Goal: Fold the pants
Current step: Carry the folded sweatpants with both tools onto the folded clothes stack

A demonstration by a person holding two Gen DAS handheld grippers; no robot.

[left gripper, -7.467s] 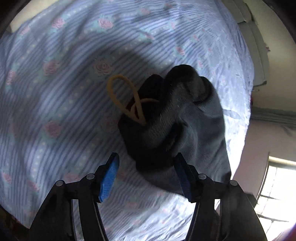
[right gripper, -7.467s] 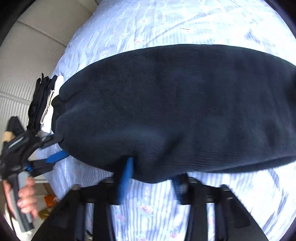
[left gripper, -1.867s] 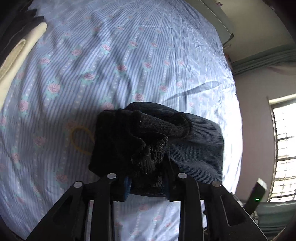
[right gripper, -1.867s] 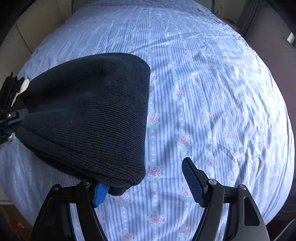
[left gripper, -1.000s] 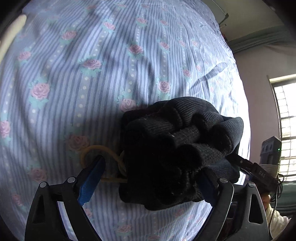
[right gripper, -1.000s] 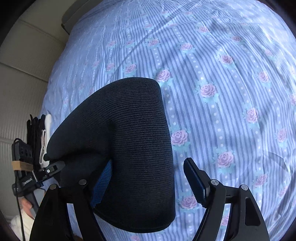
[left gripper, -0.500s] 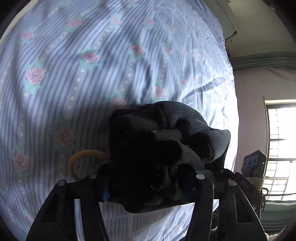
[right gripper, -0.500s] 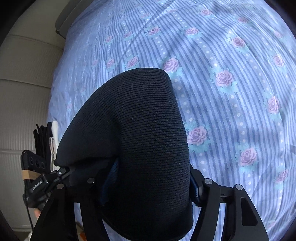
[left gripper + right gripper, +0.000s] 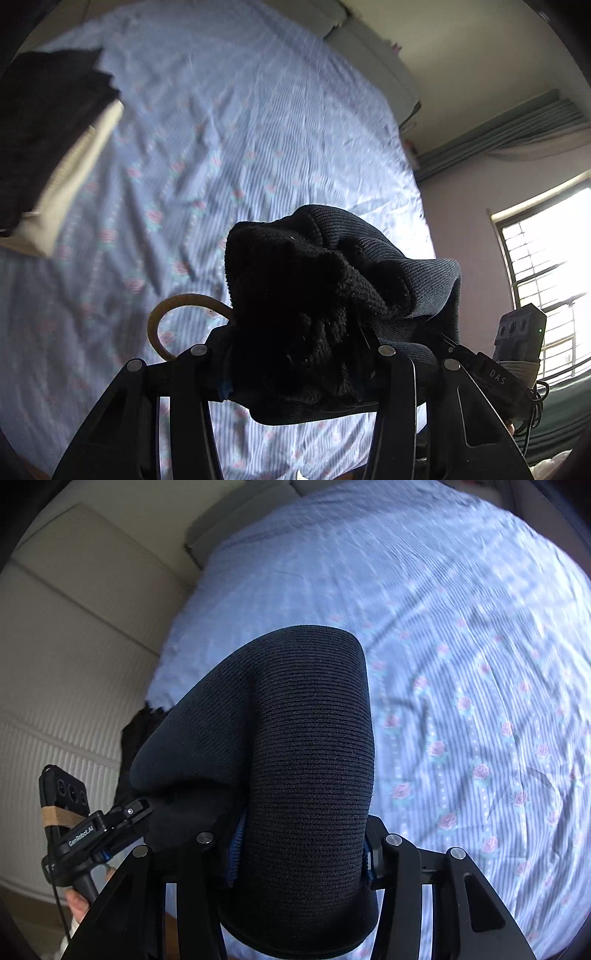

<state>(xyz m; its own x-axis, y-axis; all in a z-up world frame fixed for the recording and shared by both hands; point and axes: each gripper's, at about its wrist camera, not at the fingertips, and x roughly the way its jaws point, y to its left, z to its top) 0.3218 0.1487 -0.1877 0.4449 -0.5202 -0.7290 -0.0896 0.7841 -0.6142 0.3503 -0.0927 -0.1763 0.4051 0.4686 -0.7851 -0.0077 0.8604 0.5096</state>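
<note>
The pants (image 9: 317, 295) are a dark navy ribbed knit bundle, folded thick, with a mustard drawstring loop (image 9: 173, 310) hanging at the left. My left gripper (image 9: 295, 365) is shut on the bunched waistband end and holds it above the bed. In the right wrist view the folded pants (image 9: 295, 760) bulge between the jaws. My right gripper (image 9: 301, 849) is shut on that end. The left gripper also shows in the right wrist view (image 9: 110, 827), holding the other end at the lower left.
A blue striped bedsheet with pink roses (image 9: 229, 140) covers the bed (image 9: 480, 664). A stack of folded dark and cream clothes (image 9: 48, 147) lies at the far left. A padded headboard (image 9: 74, 646), a wall and a bright window (image 9: 546, 280) surround the bed.
Both grippers have closed on the pants and lifted the bundle off the sheet. The views have tilted up and the bed now looks farther away.
</note>
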